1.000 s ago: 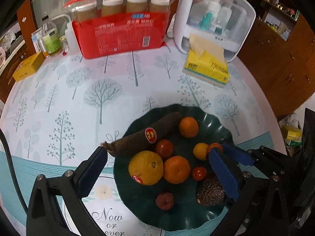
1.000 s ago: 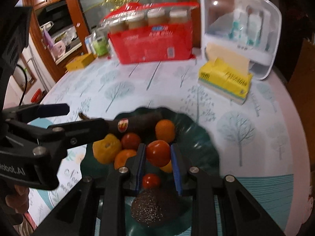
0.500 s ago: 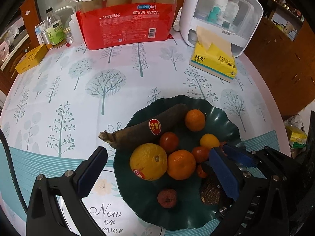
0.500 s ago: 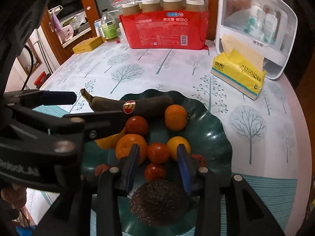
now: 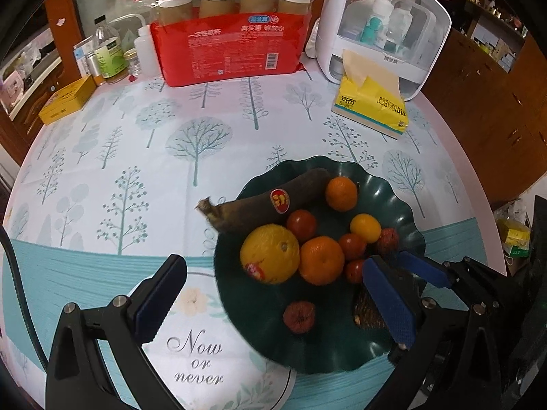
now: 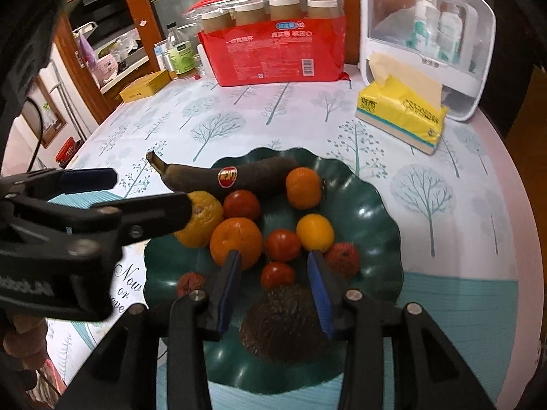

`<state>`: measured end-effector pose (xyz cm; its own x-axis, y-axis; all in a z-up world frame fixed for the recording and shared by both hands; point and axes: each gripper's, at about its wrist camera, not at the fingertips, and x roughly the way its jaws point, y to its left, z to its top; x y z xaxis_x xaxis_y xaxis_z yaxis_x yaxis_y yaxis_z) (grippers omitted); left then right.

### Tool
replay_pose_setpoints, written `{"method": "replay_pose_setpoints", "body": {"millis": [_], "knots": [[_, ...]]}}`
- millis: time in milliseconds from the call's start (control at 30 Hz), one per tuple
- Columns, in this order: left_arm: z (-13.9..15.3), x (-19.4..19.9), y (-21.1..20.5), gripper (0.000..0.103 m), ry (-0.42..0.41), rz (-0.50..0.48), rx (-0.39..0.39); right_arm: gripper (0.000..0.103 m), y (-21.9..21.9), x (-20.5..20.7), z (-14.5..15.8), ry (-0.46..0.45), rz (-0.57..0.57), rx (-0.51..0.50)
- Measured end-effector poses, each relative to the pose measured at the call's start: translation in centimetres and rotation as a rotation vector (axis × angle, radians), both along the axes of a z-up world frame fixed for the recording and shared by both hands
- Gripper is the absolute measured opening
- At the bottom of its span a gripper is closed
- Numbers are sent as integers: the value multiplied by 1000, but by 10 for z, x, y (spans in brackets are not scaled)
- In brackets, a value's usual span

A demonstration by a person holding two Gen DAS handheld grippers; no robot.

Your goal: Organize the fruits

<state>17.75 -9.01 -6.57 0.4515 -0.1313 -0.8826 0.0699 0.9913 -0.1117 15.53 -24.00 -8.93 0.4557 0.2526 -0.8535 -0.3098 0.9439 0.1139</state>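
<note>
A dark green wavy plate (image 6: 376, 205) (image 5: 396, 201) holds a blackened banana (image 6: 253, 177) (image 5: 253, 210), oranges, a yellow citrus (image 5: 270, 253), red tomatoes (image 6: 283, 244), lychees and a dark avocado (image 6: 283, 321). My right gripper (image 6: 273, 290) is open and empty above the plate's near side, with a small tomato (image 6: 277, 275) and the avocado between its fingers. My left gripper (image 5: 273, 297) is open wide and empty at the plate's left edge; it also shows in the right wrist view (image 6: 133, 191).
At the table's back stand a red pack of paper cups (image 5: 232, 44), a white storage box (image 5: 383, 30), a yellow tissue pack (image 5: 372, 102), bottles (image 5: 109, 54) and a yellow box (image 5: 65, 99). The tree-patterned tablecloth (image 5: 136, 157) covers the round table.
My right gripper opened and let go of the red tomato, which now lies on the plate. The gripper drew back toward the near side. The left gripper stayed open.
</note>
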Motion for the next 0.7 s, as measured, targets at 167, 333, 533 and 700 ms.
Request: {"method": "replay_pose_setpoints", "body": {"millis": [167, 333, 533, 700], "knots": [[8, -21, 11, 102, -18, 17, 5, 41, -3, -13, 5, 7, -43, 10], [21, -48, 22, 102, -43, 39, 22, 41, -3, -31, 17, 5, -79, 11], [45, -80, 32, 102, -91, 58, 64, 41, -3, -53, 35, 35, -140, 39], [65, -107, 39, 102, -120, 70, 95, 41, -1, -72, 58, 45, -176, 70]]}}
